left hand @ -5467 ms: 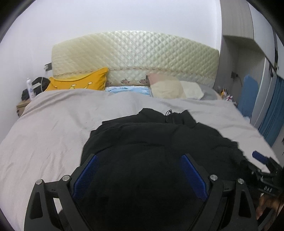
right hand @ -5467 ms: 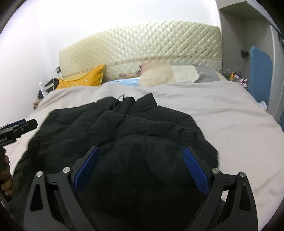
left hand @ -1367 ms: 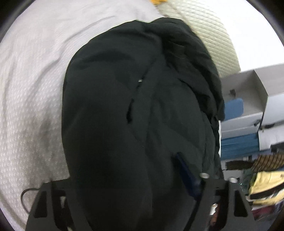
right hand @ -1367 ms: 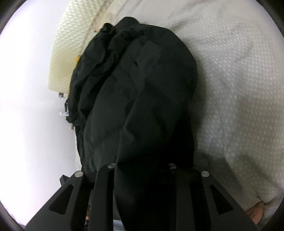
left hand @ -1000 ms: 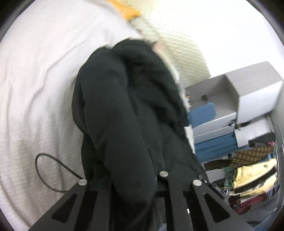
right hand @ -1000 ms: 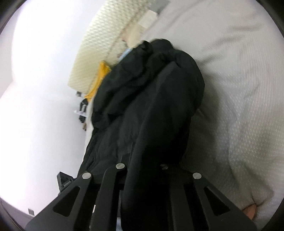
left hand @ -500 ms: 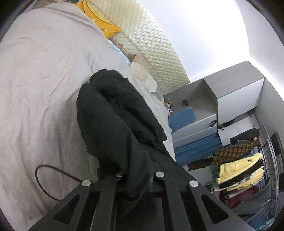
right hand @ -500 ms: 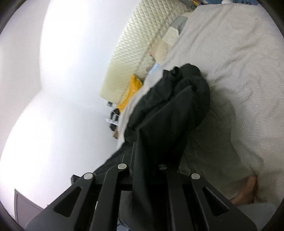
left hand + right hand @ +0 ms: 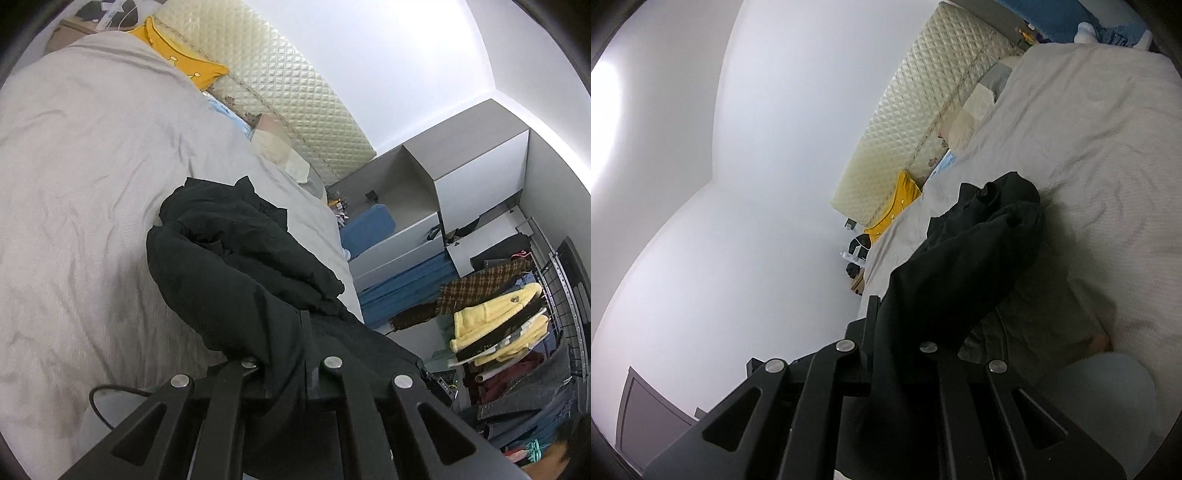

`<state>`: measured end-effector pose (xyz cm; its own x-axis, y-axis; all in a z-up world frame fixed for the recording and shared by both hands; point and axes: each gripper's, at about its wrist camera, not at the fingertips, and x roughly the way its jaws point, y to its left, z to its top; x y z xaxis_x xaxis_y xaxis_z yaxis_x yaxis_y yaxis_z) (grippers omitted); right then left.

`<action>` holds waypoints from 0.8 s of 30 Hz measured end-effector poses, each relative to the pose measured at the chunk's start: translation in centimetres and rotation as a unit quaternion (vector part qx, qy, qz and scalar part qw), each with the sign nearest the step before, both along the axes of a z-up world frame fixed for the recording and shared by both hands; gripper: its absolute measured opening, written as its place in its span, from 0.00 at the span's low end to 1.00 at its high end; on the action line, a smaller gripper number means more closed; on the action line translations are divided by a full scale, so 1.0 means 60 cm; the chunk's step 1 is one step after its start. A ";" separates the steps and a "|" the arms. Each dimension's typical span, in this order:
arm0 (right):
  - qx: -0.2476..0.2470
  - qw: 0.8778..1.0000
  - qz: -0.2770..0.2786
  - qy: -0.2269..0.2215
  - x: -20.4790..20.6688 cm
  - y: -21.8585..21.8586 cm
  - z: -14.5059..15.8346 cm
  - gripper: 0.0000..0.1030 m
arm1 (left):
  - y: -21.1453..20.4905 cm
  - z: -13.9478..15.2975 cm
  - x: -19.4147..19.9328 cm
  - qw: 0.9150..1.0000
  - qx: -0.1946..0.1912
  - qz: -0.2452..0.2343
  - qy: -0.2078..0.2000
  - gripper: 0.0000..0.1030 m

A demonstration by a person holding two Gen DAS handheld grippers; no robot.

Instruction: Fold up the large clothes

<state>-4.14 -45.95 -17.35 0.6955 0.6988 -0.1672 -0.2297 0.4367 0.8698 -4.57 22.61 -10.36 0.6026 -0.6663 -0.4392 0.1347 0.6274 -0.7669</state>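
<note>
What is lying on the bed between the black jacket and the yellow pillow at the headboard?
Only bare grey bedcover. In the left wrist view, nothing lies between the black jacket and the yellow pillow.

Bed (image 9: 74, 177) under a wrinkled grey cover, quilted cream headboard (image 9: 280, 96) at the far end. Lying on it: yellow pillow (image 9: 177, 62) and pale pillows (image 9: 280, 147) against the headboard, thin black cable (image 9: 110, 398) looped at the near edge, far end of the black coat (image 9: 236, 236) resting mid-bed.
</note>
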 end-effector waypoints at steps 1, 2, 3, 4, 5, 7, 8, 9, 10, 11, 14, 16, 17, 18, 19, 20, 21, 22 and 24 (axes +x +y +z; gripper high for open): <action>-0.002 1.000 -0.002 -0.002 -0.007 -0.004 0.004 0.06 | 0.000 0.001 -0.008 1.000 -0.001 0.000 0.002 0.05; -0.003 1.000 -0.003 -0.002 -0.016 -0.007 0.005 0.06 | -0.001 0.003 -0.015 1.000 -0.002 -0.001 0.005 0.05; -0.002 1.000 -0.006 0.001 -0.024 -0.011 0.005 0.06 | -0.003 0.004 -0.019 1.000 -0.002 -0.001 0.007 0.05; 0.000 1.000 -0.010 0.006 -0.028 -0.016 0.005 0.06 | -0.006 0.007 -0.022 1.000 0.001 -0.001 0.009 0.05; -0.001 1.000 -0.012 0.009 -0.024 -0.019 0.007 0.06 | -0.011 0.012 -0.022 1.000 0.005 -0.002 0.009 0.05; -0.014 1.000 -0.018 0.015 -0.017 -0.030 0.013 0.06 | -0.020 0.021 -0.014 1.000 0.014 -0.003 0.009 0.05; -0.018 1.000 -0.020 0.017 -0.011 -0.033 0.017 0.06 | -0.024 0.025 -0.007 1.000 0.017 -0.003 0.011 0.05; -0.019 0.999 -0.022 0.022 0.004 -0.037 0.017 0.06 | -0.026 0.028 0.005 1.000 0.021 -0.004 0.014 0.05; -0.014 0.999 -0.025 0.028 0.024 -0.041 0.015 0.06 | -0.029 0.033 0.022 1.000 0.027 -0.003 0.014 0.05; -0.012 0.999 -0.026 0.031 0.037 -0.046 0.014 0.06 | -0.032 0.038 0.042 0.999 0.034 -0.001 0.014 0.05; -0.005 0.998 -0.035 0.047 0.104 -0.062 0.013 0.06 | -0.041 0.050 0.112 0.999 0.047 0.007 0.020 0.05; -0.004 0.998 -0.035 0.057 0.146 -0.071 0.015 0.06 | -0.043 0.057 0.167 0.998 0.055 0.018 0.032 0.06; -0.003 0.997 -0.036 0.064 0.179 -0.071 0.017 0.06 | -0.041 0.059 0.193 0.997 0.054 0.033 0.037 0.06; 0.002 0.997 -0.038 0.073 0.199 -0.070 0.020 0.06 | -0.041 0.061 0.215 0.997 0.056 0.041 0.041 0.06; 0.004 0.996 -0.041 0.082 0.223 -0.069 0.025 0.06 | -0.044 0.065 0.241 0.996 0.066 0.048 0.044 0.06; -0.010 0.995 -0.043 0.085 0.253 -0.064 0.037 0.06 | -0.044 0.065 0.263 0.995 0.067 0.055 0.047 0.06; -0.015 0.995 -0.045 0.089 0.272 -0.062 0.044 0.06 | -0.043 0.065 0.293 0.994 0.062 0.066 0.056 0.06; -0.015 0.994 -0.046 0.096 0.295 -0.060 0.049 0.06 | -0.041 0.064 0.312 0.994 0.063 0.071 0.062 0.06; -0.013 0.992 -0.044 0.114 0.347 -0.059 0.052 0.06 | -0.042 0.059 0.359 0.991 0.072 0.085 0.076 0.06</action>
<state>16.69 -49.46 -14.25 0.6964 0.6296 -0.3446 0.0117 0.4701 0.8825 16.99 20.11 -6.85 0.6204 -0.4836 -0.6175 -0.0934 0.7361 -0.6704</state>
